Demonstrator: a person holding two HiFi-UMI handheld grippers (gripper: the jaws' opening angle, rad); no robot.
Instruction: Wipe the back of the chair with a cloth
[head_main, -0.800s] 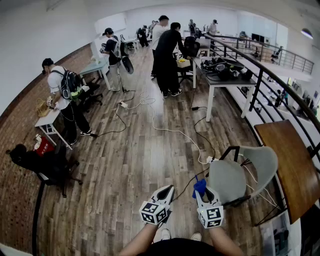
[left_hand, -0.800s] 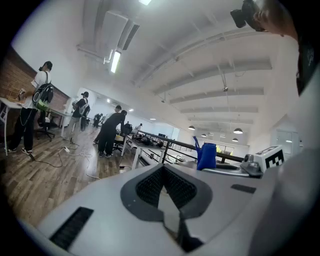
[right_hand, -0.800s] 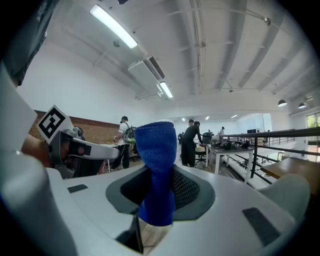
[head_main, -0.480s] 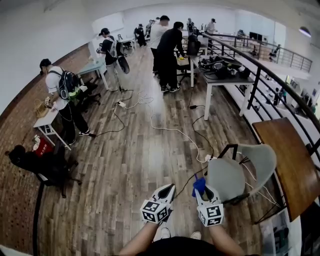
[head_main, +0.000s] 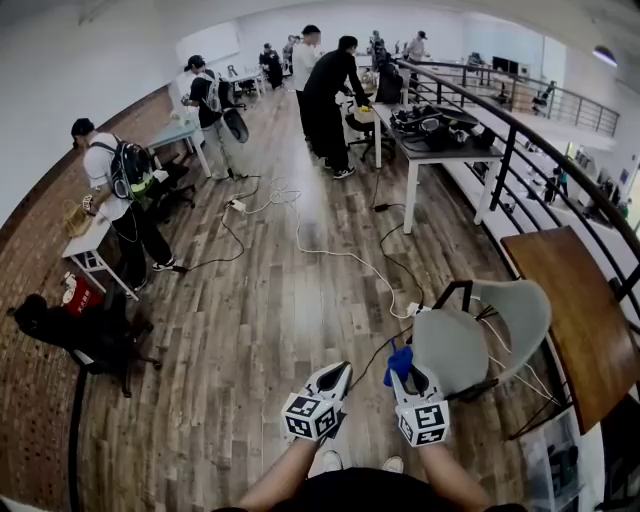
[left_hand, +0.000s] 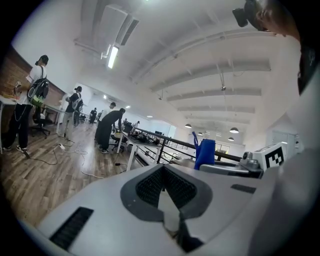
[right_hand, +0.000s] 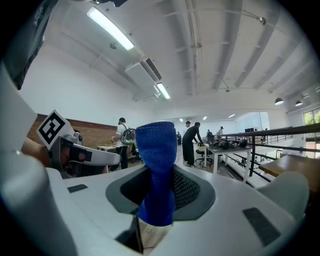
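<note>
A person stands on a wood-plank floor (head_main: 240, 330) of an open office with a two-jaw gripper in each hand. The right gripper (head_main: 405, 378) has its jaws clamped on a blue cloth (head_main: 399, 363). In the right gripper view the cloth rises from between the dark ribbed pads (right_hand: 186, 189) as an upright folded roll, its top standing well clear of the jaw tips.

The left gripper (head_main: 338, 374) has its jaws brought together, tips meeting. The left gripper view shows nothing caught between them, only a narrow wedge of floor behind the pads. It is held just beside the right gripper, at about the same height, touching neither cloth nor chair.

The grey chair (head_main: 455, 355) stands on the person's right, its seat just past the right gripper. Its curved back (head_main: 520, 312) is on the far side, toward a brown wooden table (head_main: 570, 320). In the head view the cloth sits at the near-left edge of the seat; whether it touches cannot be told. It is apart from the chair's back.

A white cable (head_main: 340, 258) snakes across the floor toward the chair. Beyond it, people (head_main: 325, 100) gather round a white desk (head_main: 440, 152) alongside a black railing (head_main: 520, 150).
</note>
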